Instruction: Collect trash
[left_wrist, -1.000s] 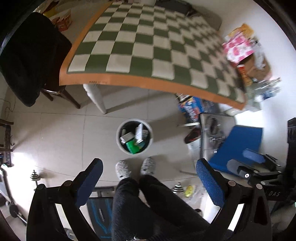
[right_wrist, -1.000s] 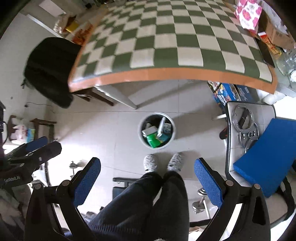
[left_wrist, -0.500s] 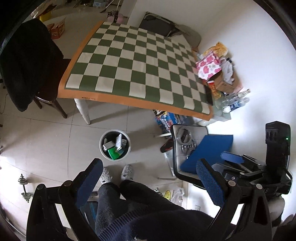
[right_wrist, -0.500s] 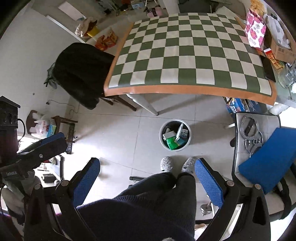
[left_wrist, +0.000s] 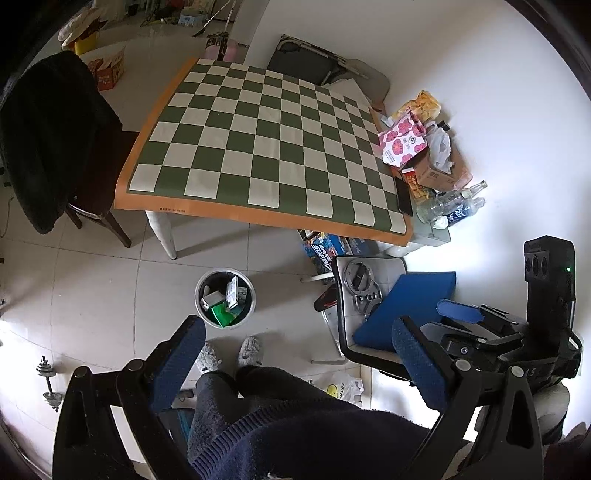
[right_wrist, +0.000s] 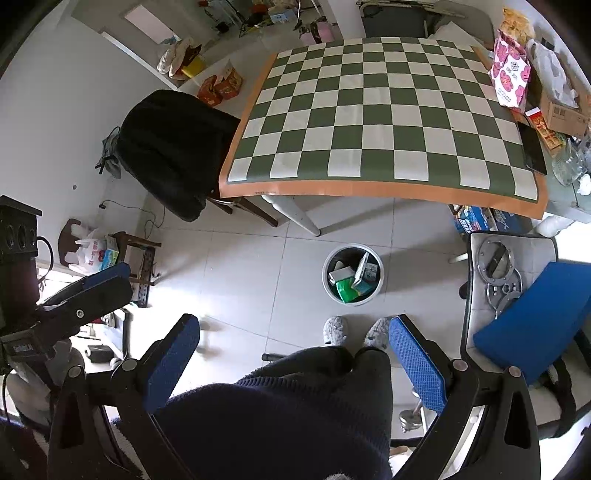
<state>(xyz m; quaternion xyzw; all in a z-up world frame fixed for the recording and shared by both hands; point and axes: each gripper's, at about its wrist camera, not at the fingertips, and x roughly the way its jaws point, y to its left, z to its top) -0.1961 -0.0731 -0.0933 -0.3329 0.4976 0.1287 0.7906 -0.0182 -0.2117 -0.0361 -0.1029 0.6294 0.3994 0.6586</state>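
Pale floor tiles (left_wrist: 92, 295) fill the lower half of the left wrist view, with a table under a green-and-cream checkered cloth with an orange border (left_wrist: 266, 147) above them. Compared with the frame one second earlier, the whole scene appears smaller and farther off: the camera has risen, and more of the white wall and the clutter of boxes and clear bottles (left_wrist: 432, 166) at the table's far side is visible. A round grey trash bin (left_wrist: 224, 297) stands on the tiles just in front of the person's grey slippers (left_wrist: 229, 352); it holds a green packet, white cartons and a small box. The left gripper (left_wrist: 295, 369) has its blue-padded fingers (left_wrist: 177, 365) spread wide, holding nothing. The right gripper (left_wrist: 480, 325) shows at right, over a chair carrying a blue cushion (left_wrist: 406, 306).

From the right wrist view, the same bin (right_wrist: 352, 274) sits between the table's white leg (right_wrist: 295, 214) and the slippers (right_wrist: 354, 330), again smaller than before. A black garment draped on a wooden chair (right_wrist: 170, 151) stands left of the table. The right gripper (right_wrist: 295, 365) also has its fingers (right_wrist: 413, 362) wide apart and empty; the left gripper (right_wrist: 85, 291) shows at left.
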